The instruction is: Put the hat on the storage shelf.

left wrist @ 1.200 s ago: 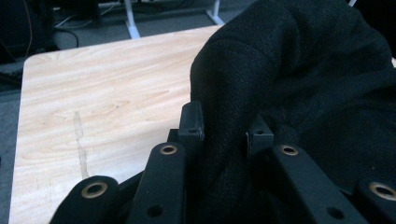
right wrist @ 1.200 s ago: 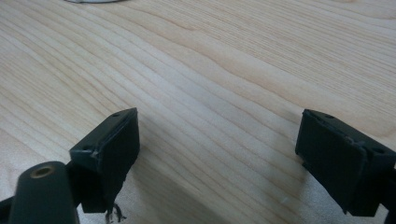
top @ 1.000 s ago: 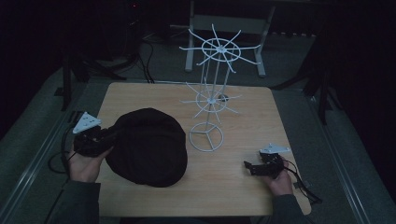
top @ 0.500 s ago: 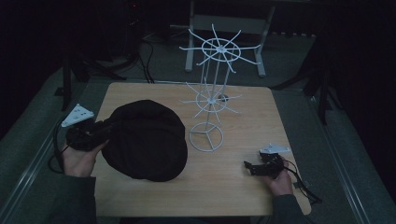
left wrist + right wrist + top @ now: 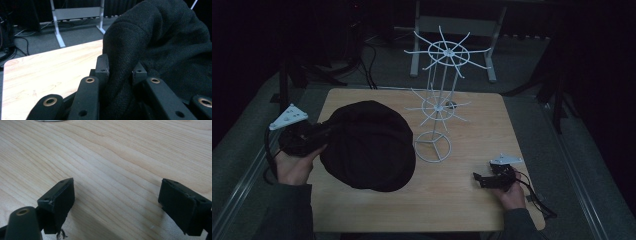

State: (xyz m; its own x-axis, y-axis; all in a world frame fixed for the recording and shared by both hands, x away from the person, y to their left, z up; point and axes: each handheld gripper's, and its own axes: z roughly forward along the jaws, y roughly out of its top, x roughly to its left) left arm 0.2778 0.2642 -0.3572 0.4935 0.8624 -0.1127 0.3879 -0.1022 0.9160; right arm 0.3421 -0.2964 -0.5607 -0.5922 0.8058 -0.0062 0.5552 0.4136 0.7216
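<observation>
Pinching the black hat (image 5: 368,146) by its brim near the tabletop's left edge, the left gripper (image 5: 120,72) looks ready to lift it toward the white wire rack (image 5: 437,100), while the right gripper (image 5: 117,202) rests wide open and empty by the near right corner.

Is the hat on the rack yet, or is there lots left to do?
Not yet. Done: the left gripper has pinched the black hat at its edge. In hand: the hat sits by the white rack, mostly on the table. Left: probably hanging it on a prong. The right gripper waits open.
</observation>
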